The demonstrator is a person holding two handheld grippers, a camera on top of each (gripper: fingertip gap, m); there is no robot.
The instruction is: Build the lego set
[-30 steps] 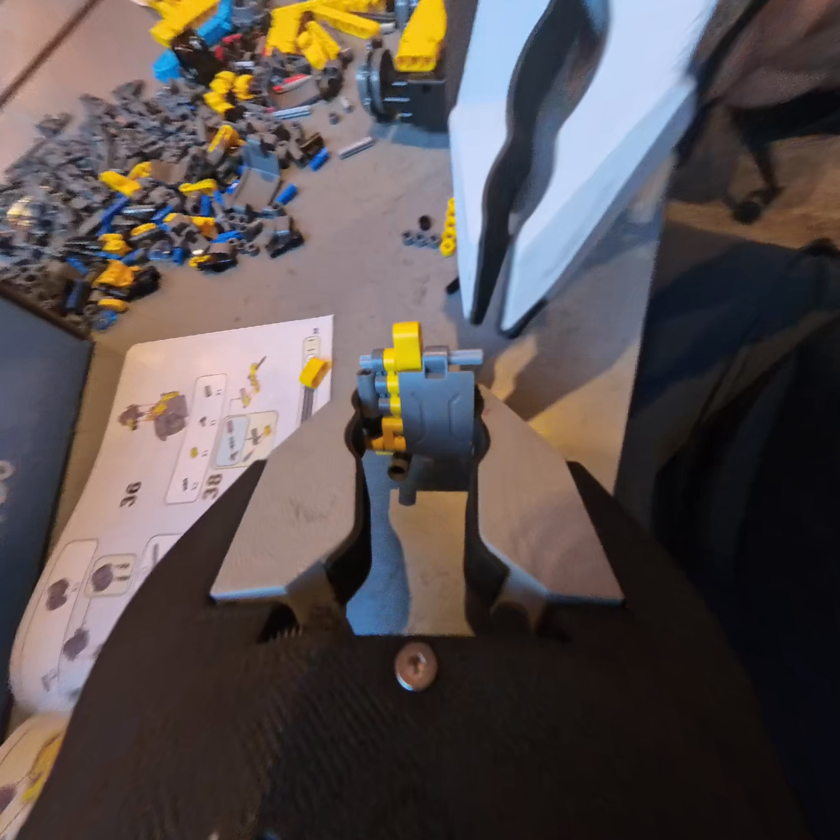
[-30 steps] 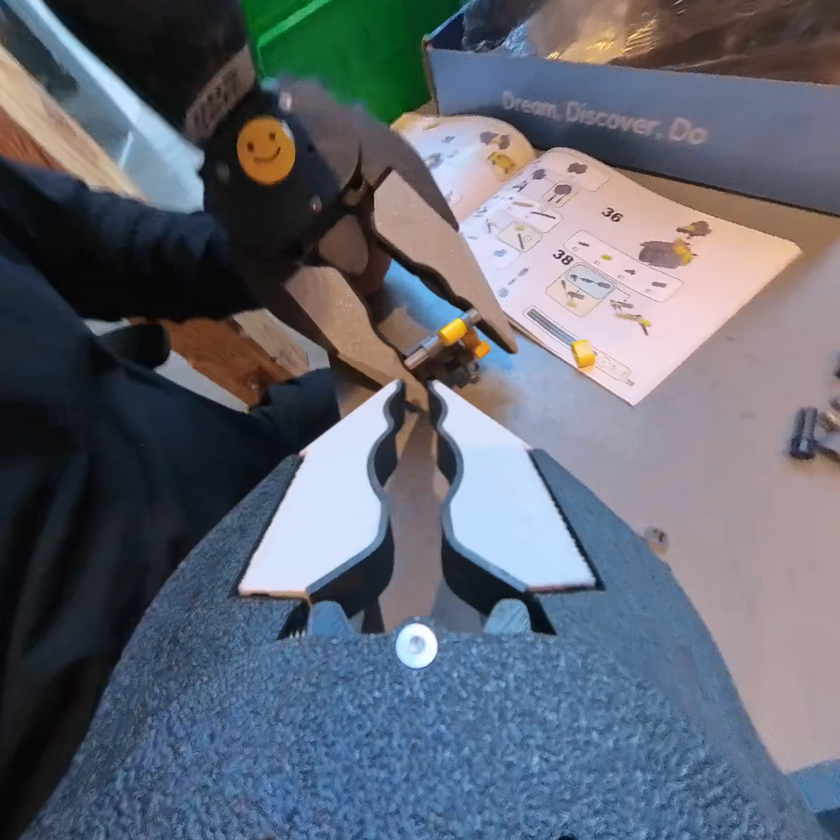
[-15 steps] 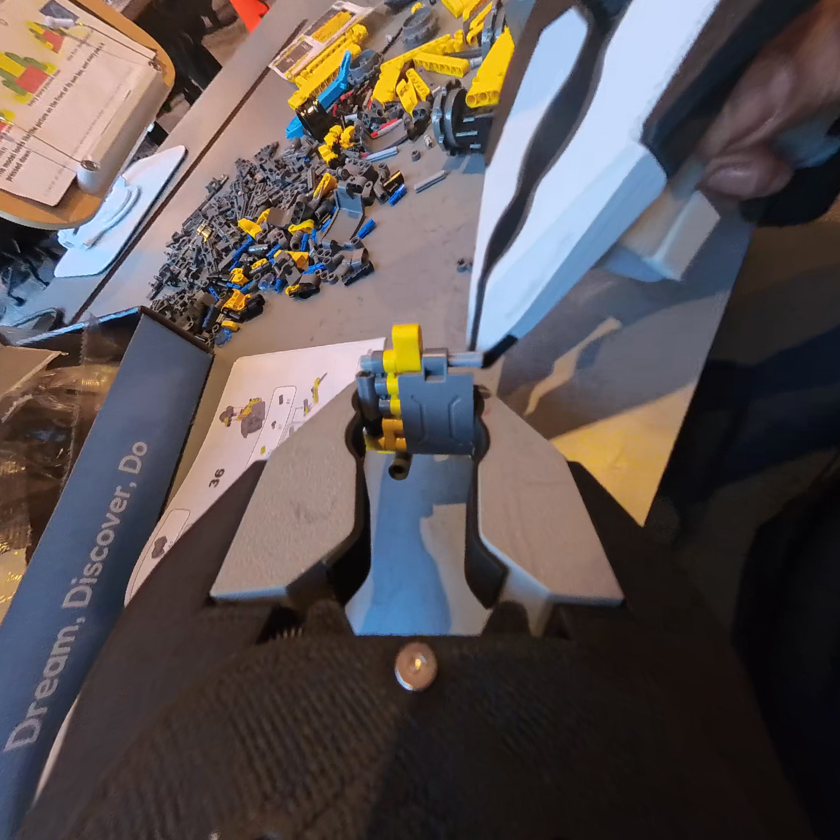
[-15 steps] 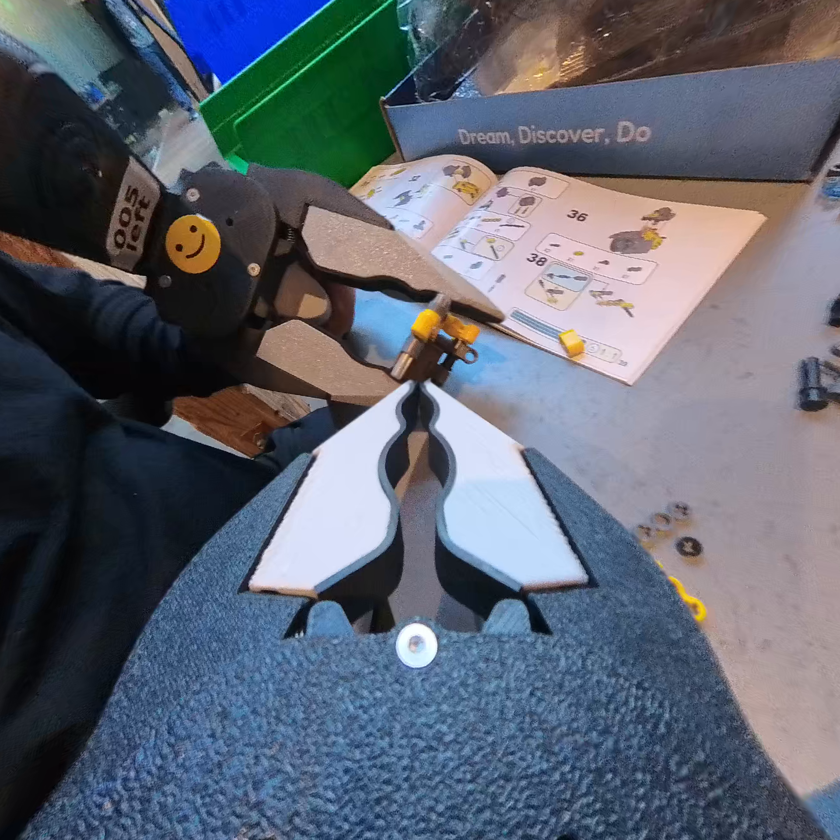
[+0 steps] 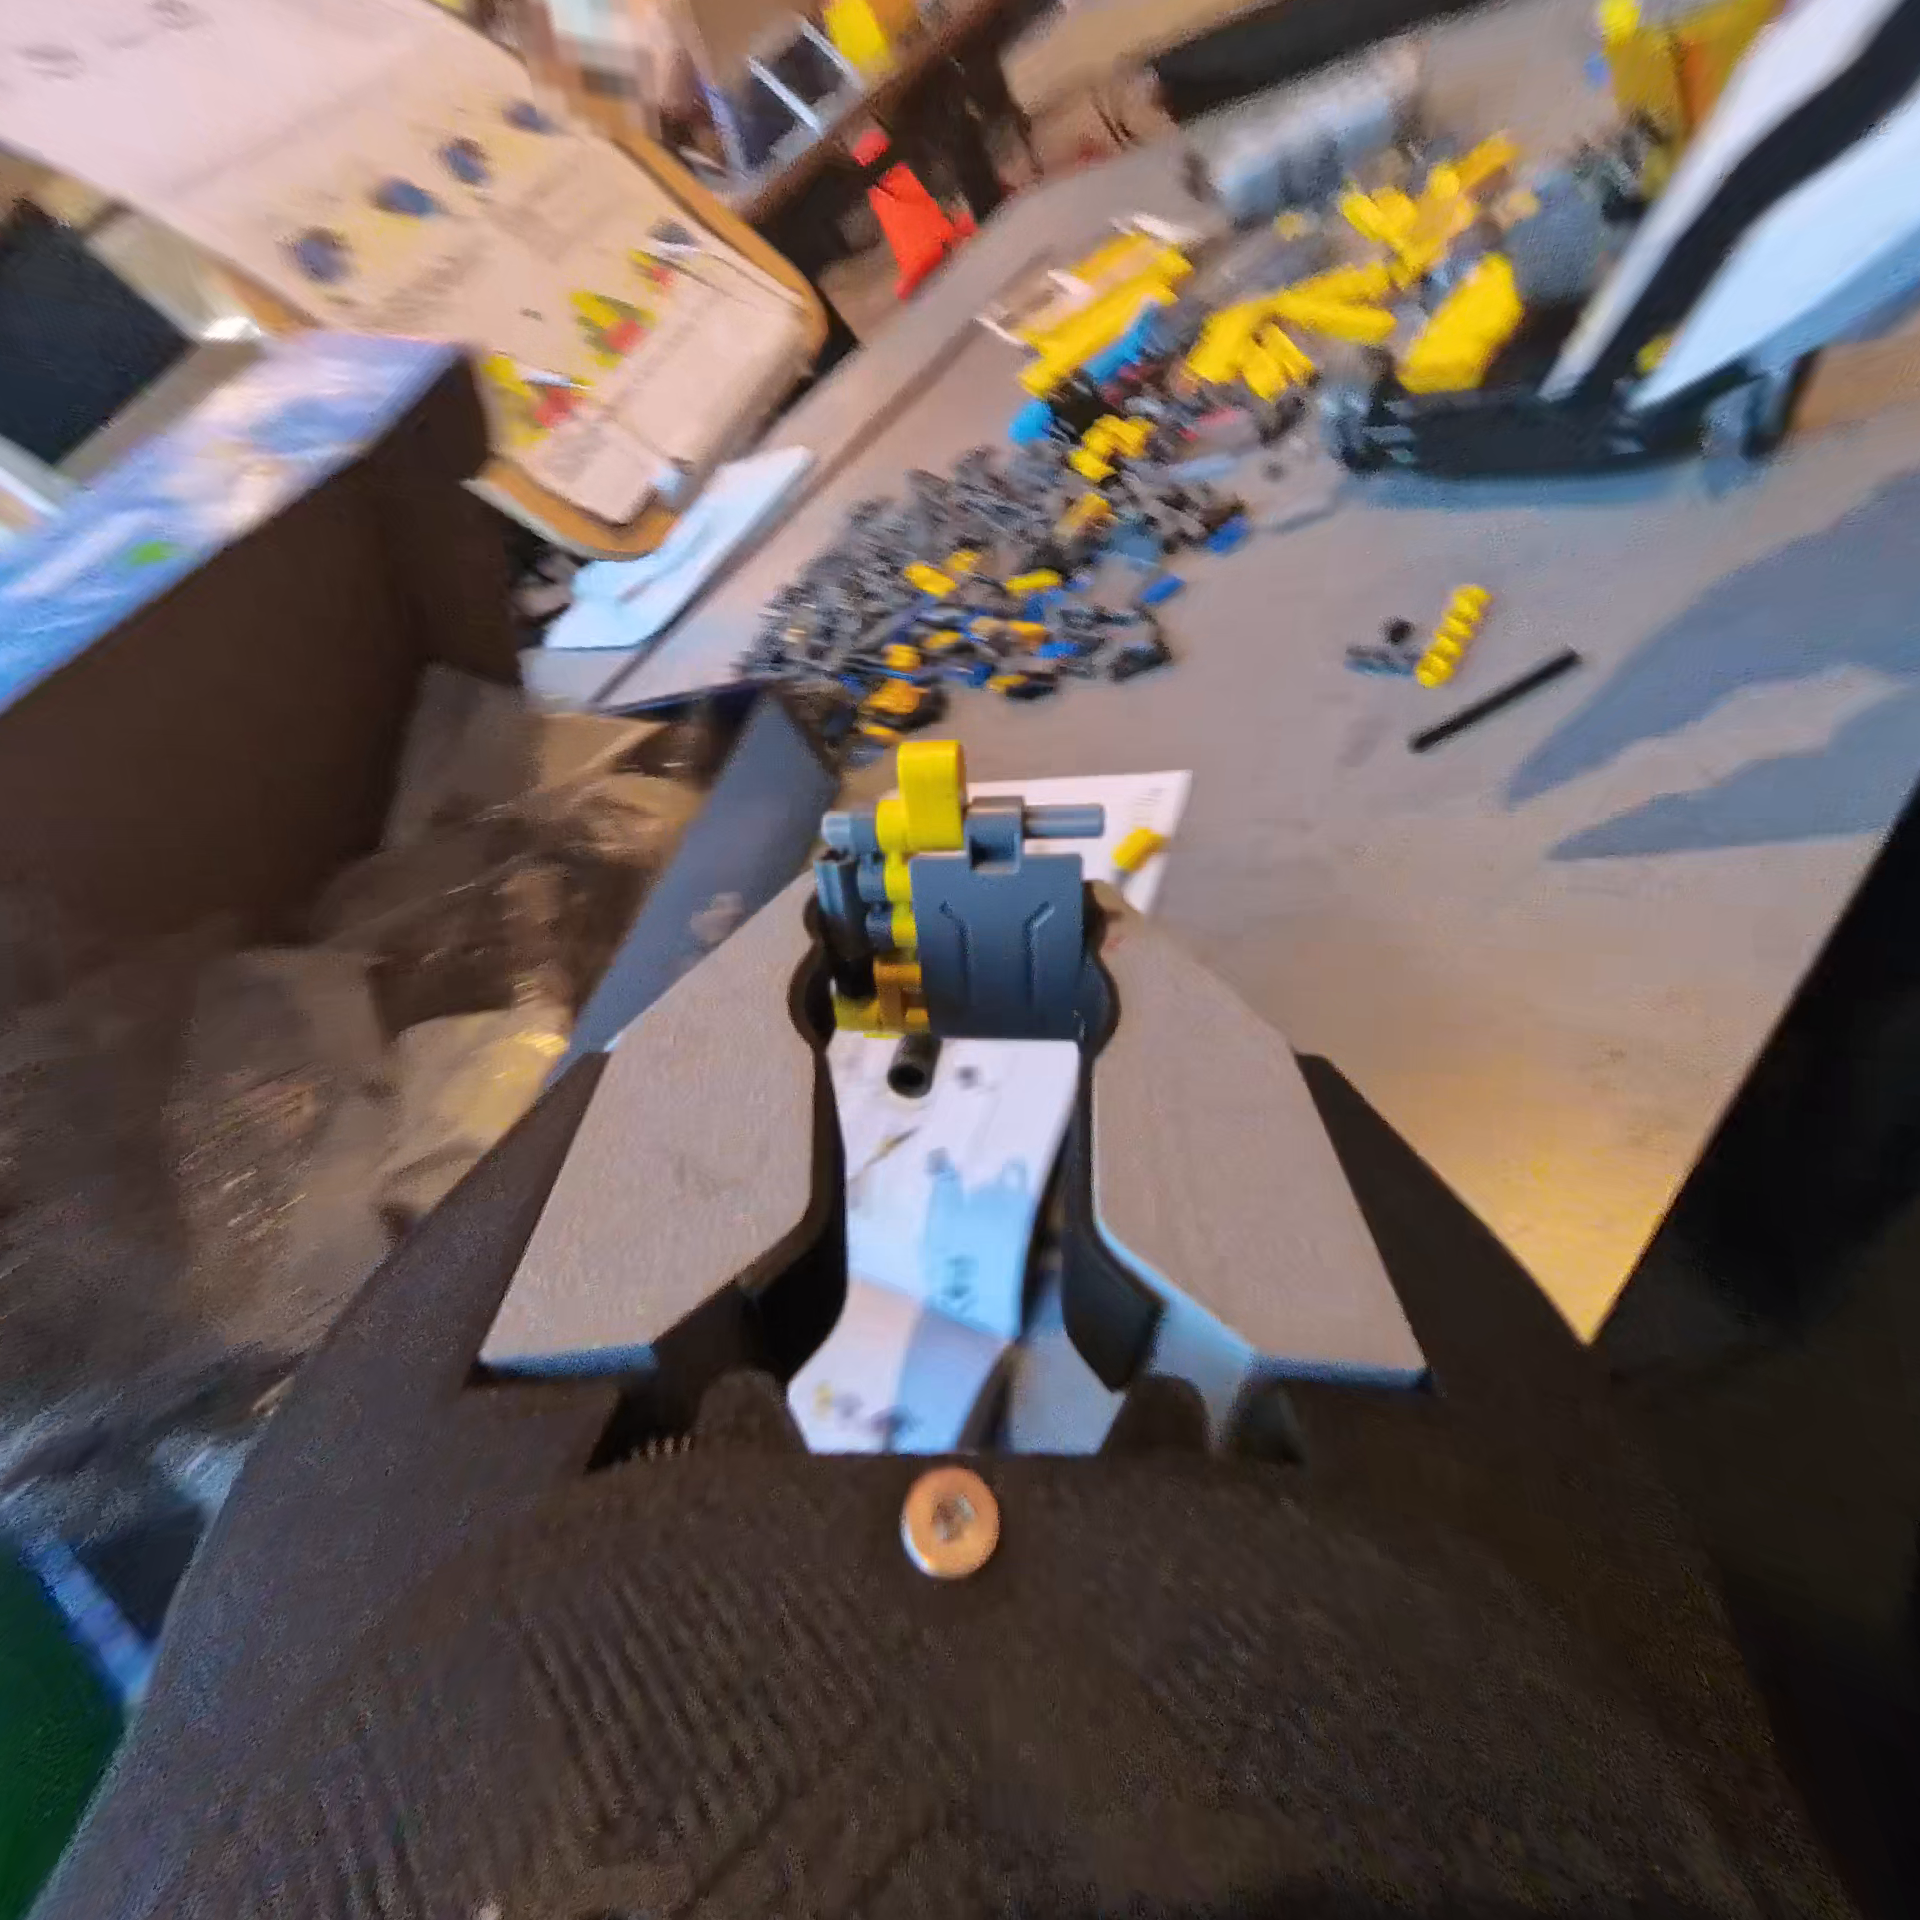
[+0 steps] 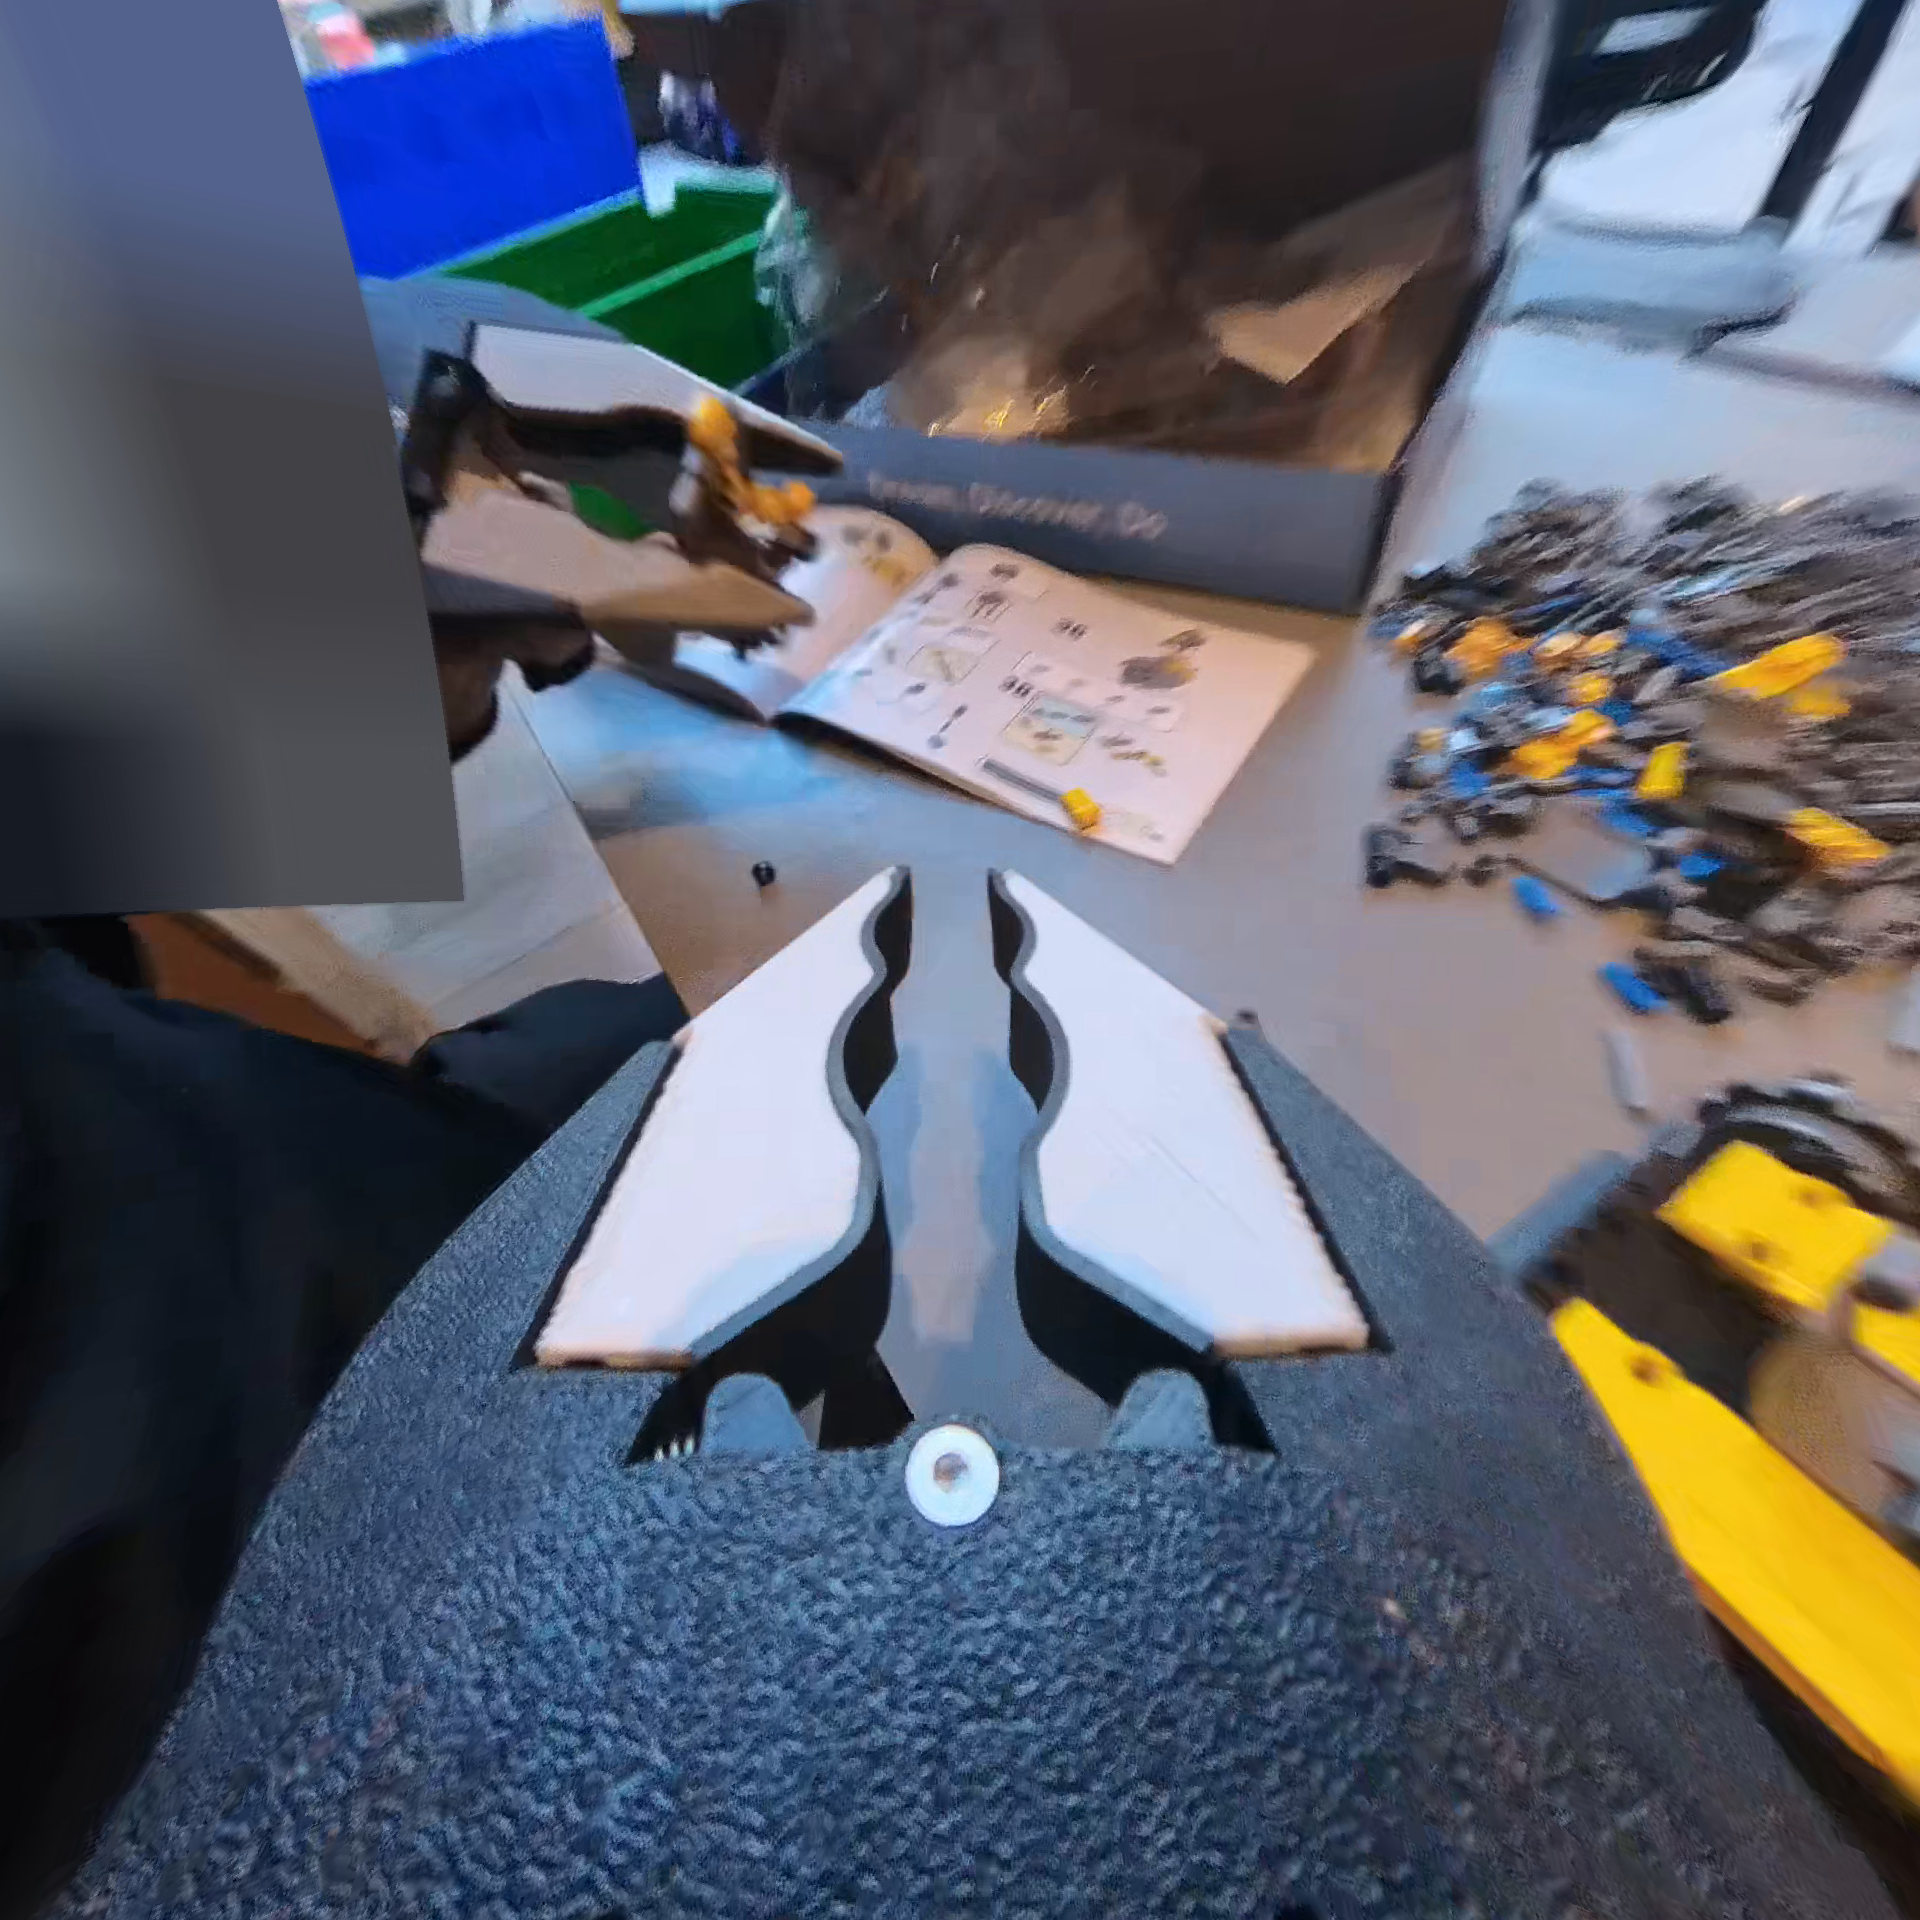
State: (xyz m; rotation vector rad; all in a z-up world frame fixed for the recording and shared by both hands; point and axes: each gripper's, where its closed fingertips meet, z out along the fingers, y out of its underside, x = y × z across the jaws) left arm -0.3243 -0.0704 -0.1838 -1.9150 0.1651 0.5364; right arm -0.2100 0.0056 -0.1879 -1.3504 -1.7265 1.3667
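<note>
**Grey-and-yellow brick assembly clamped in the left jaws, right jaws empty**

Grey panel facing the camera, the small brick assembly (image 5: 951, 914) sits pinched between the left gripper (image 5: 956, 971) tips, upright, with a grey axle (image 5: 1055, 824) sticking out sideways toward the right. Below it lies the open instruction booklet (image 6: 1049, 696), a loose yellow piece (image 6: 1081, 805) resting on its page. The right gripper (image 6: 948, 883) hangs over bare table (image 6: 1299, 966), its jaws slightly apart and holding nothing, well apart from the assembly, which lies ahead and to its left. Farther out spreads a pile of loose bricks (image 5: 997, 613), beside a dark cardboard box (image 6: 1122, 509); blur makes finer parts hard to tell
</note>
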